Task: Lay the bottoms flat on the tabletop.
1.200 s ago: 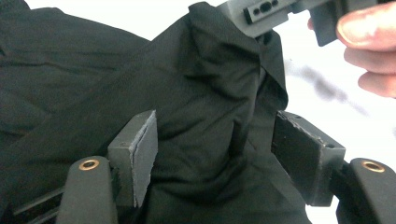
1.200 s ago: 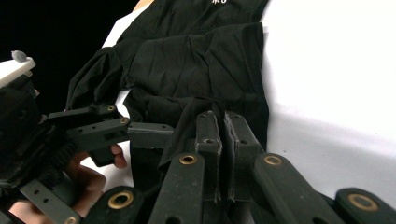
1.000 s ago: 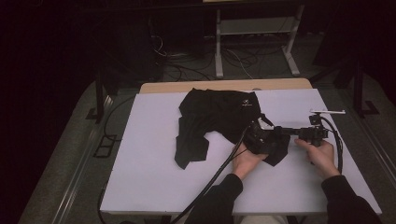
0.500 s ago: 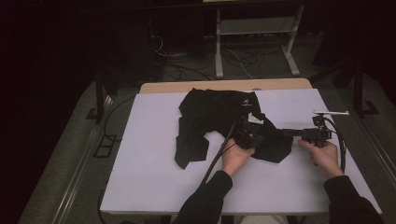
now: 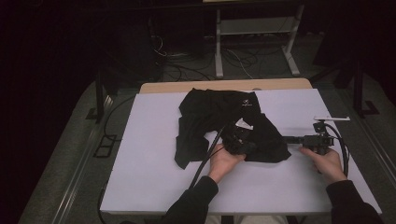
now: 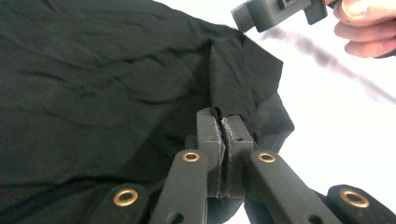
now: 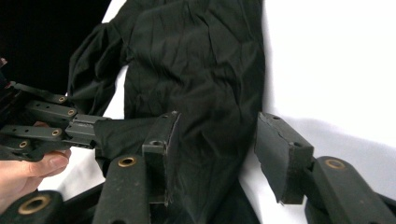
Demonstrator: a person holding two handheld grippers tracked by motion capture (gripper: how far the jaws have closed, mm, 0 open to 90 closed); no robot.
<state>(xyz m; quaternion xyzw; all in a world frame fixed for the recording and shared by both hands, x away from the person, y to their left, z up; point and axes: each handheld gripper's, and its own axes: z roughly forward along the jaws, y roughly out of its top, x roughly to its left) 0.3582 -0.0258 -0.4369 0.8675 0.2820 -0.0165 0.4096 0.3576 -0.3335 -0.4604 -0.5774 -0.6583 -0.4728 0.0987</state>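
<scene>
mid-fold on the black garment point(image 5: 219, 119): left gripper point(image 6: 223, 125) clenched on a fabric edge, right gripper point(image 7: 212, 140) just opening with the cloth loose between its jaws (free to regrip), next likely carrying that edge across.

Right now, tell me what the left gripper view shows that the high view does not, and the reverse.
Left gripper view alone: the left gripper with its jaws pressed shut on a raised fold of the black garment, seen close.

High view alone: the whole white table, the garment's white logo, both forearms, and the floor with cables and a stand behind.

Both: the black garment, the white surface, and the right gripper held by the person's hand just beyond the cloth's edge.
</scene>
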